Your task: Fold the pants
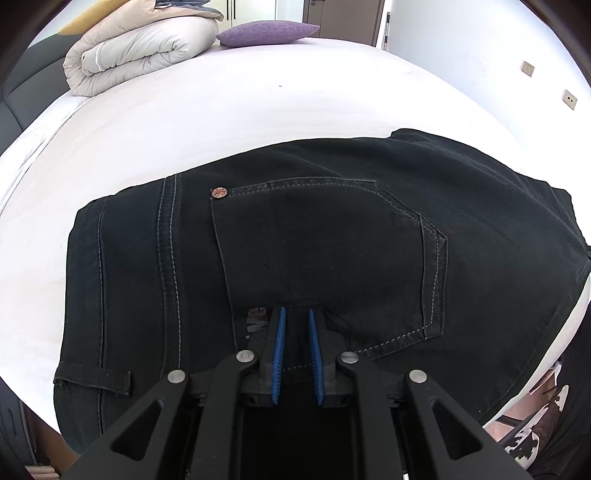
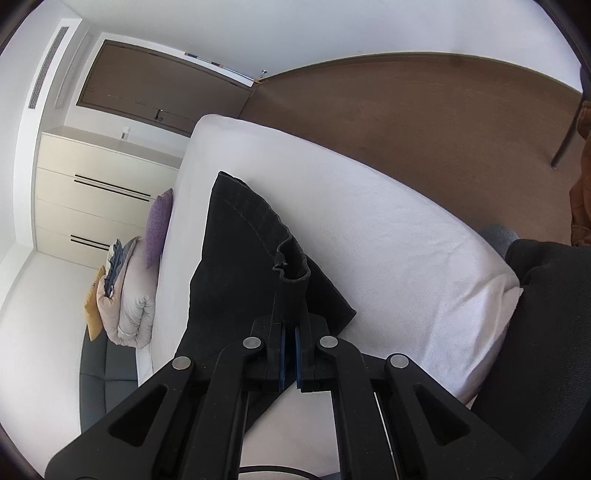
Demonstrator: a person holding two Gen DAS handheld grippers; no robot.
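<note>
Black jeans (image 1: 332, 240) lie spread on the white bed (image 1: 258, 110), back side up, with a stitched rear pocket (image 1: 325, 258) and a copper rivet (image 1: 218, 192) at its corner; a belt loop (image 1: 92, 380) shows near the left edge. The left claw (image 1: 296, 314) points steeply down at the lower edge of that pocket, its blue pads (image 1: 279, 354) a narrow gap apart with a fold of the dark denim pinched between them. In the right wrist view, the right claw (image 2: 290, 325) is pressed almost fully together on a rolled hem or edge of the jeans (image 2: 236, 258), the cloth rising from the jaws and draping back onto the bed (image 2: 369, 221). A folded duvet (image 1: 136, 51) and a purple cushion (image 1: 266, 33) sit at the far end of the mattress. A brown wooden floor (image 2: 424, 122) lies beyond the bed.
</note>
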